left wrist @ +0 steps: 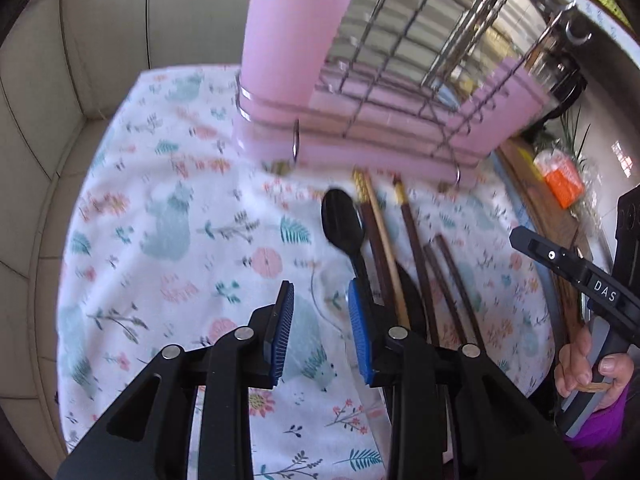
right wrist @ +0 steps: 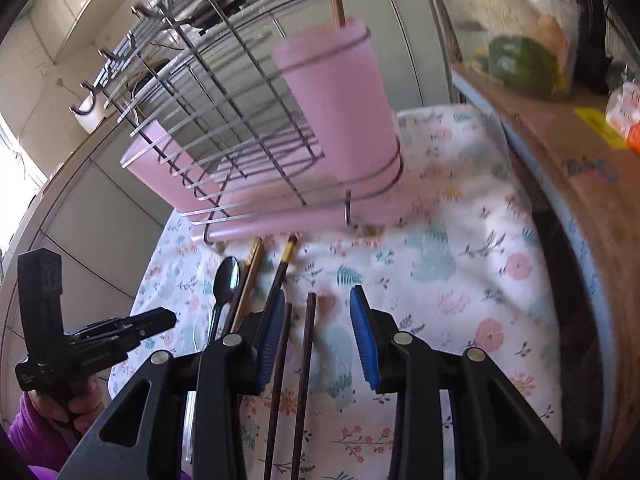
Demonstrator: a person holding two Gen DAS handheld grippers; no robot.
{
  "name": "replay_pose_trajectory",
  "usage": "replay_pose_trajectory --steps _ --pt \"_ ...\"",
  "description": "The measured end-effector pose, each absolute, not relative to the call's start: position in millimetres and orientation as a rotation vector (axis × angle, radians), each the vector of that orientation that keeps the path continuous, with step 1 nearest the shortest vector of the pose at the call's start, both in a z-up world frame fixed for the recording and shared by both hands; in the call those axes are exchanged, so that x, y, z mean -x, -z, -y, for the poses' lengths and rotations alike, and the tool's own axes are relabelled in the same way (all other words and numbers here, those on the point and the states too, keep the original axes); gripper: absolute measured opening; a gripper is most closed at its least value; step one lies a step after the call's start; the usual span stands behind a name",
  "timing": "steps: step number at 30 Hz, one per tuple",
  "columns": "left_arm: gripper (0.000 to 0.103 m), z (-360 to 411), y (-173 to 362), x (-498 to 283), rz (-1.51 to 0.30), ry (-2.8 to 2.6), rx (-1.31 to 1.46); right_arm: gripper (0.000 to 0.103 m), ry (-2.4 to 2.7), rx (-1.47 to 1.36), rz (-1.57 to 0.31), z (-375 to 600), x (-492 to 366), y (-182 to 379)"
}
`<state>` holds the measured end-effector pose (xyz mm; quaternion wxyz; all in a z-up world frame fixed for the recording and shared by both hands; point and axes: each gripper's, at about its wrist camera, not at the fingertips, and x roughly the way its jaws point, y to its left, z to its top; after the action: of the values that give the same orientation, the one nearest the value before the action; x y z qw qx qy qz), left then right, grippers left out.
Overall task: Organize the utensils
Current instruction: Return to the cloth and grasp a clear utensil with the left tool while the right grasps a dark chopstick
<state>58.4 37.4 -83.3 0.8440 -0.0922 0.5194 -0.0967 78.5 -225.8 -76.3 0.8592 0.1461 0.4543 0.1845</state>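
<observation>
On the floral cloth (left wrist: 168, 216) covering the table, utensils lie in a loose row in front of a wire rack (left wrist: 404, 60). Rack has a pink tray underneath and a pink cup (left wrist: 296, 36) clipped at each end; in the right wrist view one cup (right wrist: 340, 108) has a wooden stick standing in it.

Utensils, left wrist view: black spoon (left wrist: 343, 222), bowl end toward the rack, handle running back under the left gripper's right finger. Just beside it a light wooden chopstick (left wrist: 384, 240) crossing a dark one, then a dark chopstick with a gold tip (left wrist: 412, 236), then a pair of plain dark chopsticks (left wrist: 448, 276) further right. All flat on the cloth, roughly parallel, tips toward the rack.

Left gripper (left wrist: 322, 320): jaws part open, nothing between the blue pads, only bare cloth. Spoon handle sits just outside the right pad. Can't tell if the pad touches it.

Right gripper (right wrist: 318, 332): jaws part open, gap moderate. The two plain dark chopsticks (right wrist: 296, 364) run through the gap, one close against the left pad, the other near the middle. Pads not pressing on them as far as I can see. Spoon (right wrist: 226, 280) and gold-tipped chopstick (right wrist: 282, 272) sit left of this gripper.

Each view catches the other gripper at its edge, held by a hand (left wrist: 588, 368) with a purple sleeve. Motion blur on the rack and background in both views.

Cardboard box (right wrist: 560, 128) with bagged food on top sits to the right of the cloth.
</observation>
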Motion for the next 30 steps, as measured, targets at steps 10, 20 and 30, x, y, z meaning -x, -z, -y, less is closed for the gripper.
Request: replay_pose_trajectory --steps 10,20,30 --pt "0.028 -14.8 106.6 -61.5 -1.178 0.182 0.154 0.033 -0.408 -0.303 -1.013 222.2 -82.3 95.2" --pt "0.007 -32.5 100.6 -62.3 -1.152 0.124 0.18 0.033 -0.422 -0.3 -1.029 217.3 -84.9 97.8" --pt "0.006 -43.7 100.5 -73.6 -1.206 0.118 0.142 0.033 -0.436 -0.237 -1.119 195.2 -99.0 111.7"
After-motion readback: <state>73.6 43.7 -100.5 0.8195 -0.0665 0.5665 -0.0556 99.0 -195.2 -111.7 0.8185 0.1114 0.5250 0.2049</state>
